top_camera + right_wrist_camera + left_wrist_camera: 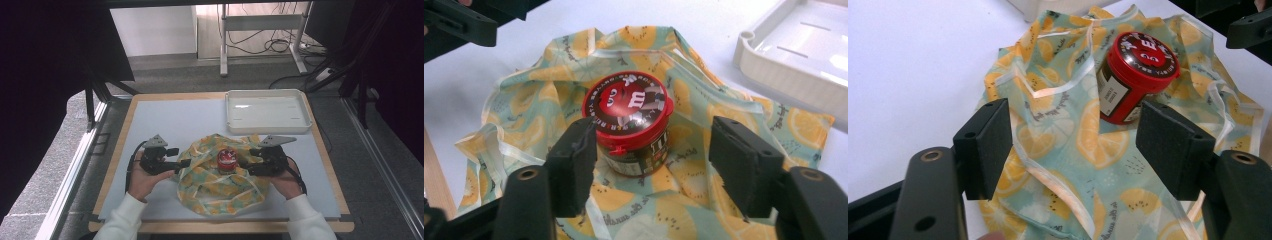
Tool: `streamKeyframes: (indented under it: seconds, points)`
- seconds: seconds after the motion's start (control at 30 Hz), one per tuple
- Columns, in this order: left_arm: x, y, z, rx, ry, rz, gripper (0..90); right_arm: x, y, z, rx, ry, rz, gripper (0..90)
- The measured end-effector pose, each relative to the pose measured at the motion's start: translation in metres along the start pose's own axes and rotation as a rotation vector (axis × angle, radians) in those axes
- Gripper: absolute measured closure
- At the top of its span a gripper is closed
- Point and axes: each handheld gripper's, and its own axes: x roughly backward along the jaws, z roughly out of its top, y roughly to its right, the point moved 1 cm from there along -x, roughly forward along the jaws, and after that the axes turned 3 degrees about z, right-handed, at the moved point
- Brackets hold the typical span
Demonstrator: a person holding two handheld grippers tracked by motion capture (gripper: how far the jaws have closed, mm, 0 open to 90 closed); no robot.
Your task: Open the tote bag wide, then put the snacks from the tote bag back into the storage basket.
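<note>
The left gripper (183, 163) sits with jaws wide and empty at the edge of the lemon-print cloth (220, 187). Just past its tips stands the red-lidded jar (226, 160), midway to the right gripper (248, 161), also spread and holding nothing. The wrapping looks paused; next each likely needs a fresh cloth corner. Beyond the right gripper lies a white tray (267, 111) on the pale table (165, 117), over grey carpet with trailing cables

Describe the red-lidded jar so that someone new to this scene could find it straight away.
On the table, nearer the person than the white tray, lies a rumpled lemon-print cloth. The jar stands upright at its middle, between the two grippers. Its round red lid and dark label mark it out.
</note>
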Motion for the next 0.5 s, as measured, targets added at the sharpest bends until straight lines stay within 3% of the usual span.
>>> streamKeyframes:
  seconds: [0.33, 0.5]
  points:
    - [-0.002, -0.002, 0.002, 0.004, -0.01, -0.006, 28.6, -0.013, -0.006, 0.002, -0.02, -0.07, -0.06, 24.2]
    - [0.0, -0.006, 0.001, 0.019, -0.008, 0.005, 28.6, -0.022, -0.008, 0.006, -0.025, -0.097, -0.064, 21.6]
